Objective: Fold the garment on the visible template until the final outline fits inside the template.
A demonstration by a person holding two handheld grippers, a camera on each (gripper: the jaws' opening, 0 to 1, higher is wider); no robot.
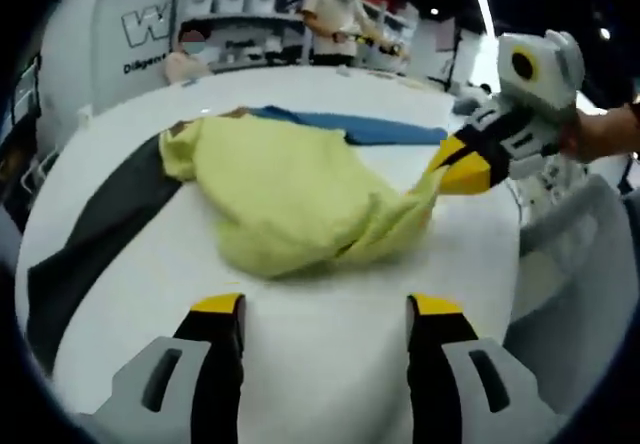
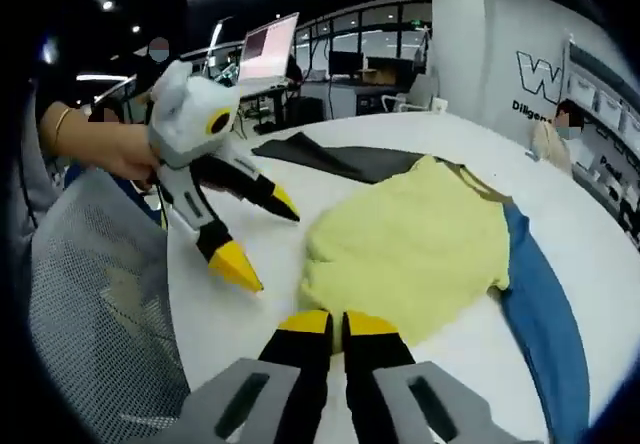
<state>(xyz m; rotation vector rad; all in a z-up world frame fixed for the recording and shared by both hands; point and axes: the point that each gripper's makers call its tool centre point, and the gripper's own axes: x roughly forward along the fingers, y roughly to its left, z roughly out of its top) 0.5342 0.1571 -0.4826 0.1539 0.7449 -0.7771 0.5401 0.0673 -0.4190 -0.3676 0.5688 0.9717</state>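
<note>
A crumpled yellow garment (image 1: 300,189) (image 2: 410,244) lies on the round white table (image 1: 330,364). My right gripper (image 2: 330,322) is shut on the garment's near edge; in the left gripper view it (image 1: 462,169) comes in from the right, pinching a stretched corner of the cloth. My left gripper (image 1: 327,306) is open over bare table, a little short of the garment; in the right gripper view it (image 2: 262,236) shows at the left, jaws spread, beside the garment. A blue strip of cloth (image 1: 370,129) (image 2: 540,314) and a dark grey one (image 1: 100,224) (image 2: 340,159) stick out from under the garment.
A grey mesh chair (image 2: 90,294) (image 1: 570,254) stands against the table's edge. A person's hand (image 2: 100,149) holds the left gripper. Shelves (image 1: 240,14) and people stand beyond the table's far side, and desks with a monitor (image 2: 268,49) on the other side.
</note>
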